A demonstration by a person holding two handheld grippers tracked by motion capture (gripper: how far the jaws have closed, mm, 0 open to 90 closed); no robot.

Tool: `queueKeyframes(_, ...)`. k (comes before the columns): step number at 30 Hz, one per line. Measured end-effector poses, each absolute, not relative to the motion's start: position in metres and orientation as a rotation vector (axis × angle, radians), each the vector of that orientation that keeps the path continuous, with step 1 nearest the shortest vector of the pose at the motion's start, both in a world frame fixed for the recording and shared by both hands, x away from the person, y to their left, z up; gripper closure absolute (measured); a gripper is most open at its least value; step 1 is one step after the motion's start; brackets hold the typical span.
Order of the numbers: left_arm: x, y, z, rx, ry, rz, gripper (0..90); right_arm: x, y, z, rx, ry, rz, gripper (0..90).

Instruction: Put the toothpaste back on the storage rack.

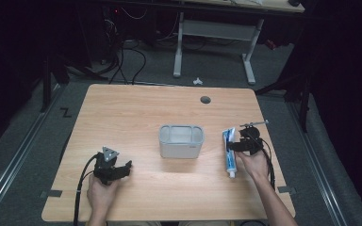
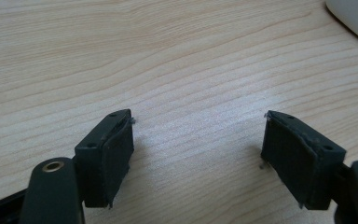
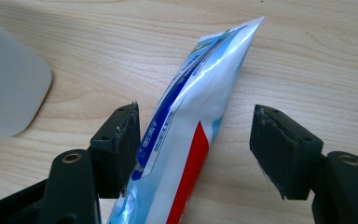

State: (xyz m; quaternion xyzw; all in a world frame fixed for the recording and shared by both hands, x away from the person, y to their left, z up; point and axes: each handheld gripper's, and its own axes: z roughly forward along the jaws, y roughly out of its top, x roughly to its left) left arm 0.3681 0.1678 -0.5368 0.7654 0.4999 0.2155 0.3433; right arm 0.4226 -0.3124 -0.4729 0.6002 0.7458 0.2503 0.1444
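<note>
Toothpaste tube was straddled by right hand-held gripper, jaws apart, not yet clamped; left hand-held gripper was held apart, w/ nothing between, on tabletop. Bin was unfilled.

The surface looks like pale wood with a smooth, faintly shiny grain. The toothpaste tube is glossy plastic, catching the light. The grey tub seems matt plastic. Both tongs are matt black, their pads rough-edged.
</note>
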Motion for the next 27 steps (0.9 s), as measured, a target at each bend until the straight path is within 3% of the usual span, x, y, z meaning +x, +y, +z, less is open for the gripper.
queueKeyframes(14,0.368,0.168,-0.537,1.992,1.298,0.558,25.4,0.447,-0.306,-0.490,1.838,2.207,0.633,33.2)
queueKeyframes(27,0.368,0.168,-0.537,1.993,1.296,0.559,25.4,0.457,-0.298,-0.497,1.875,2.250,0.556,39.0)
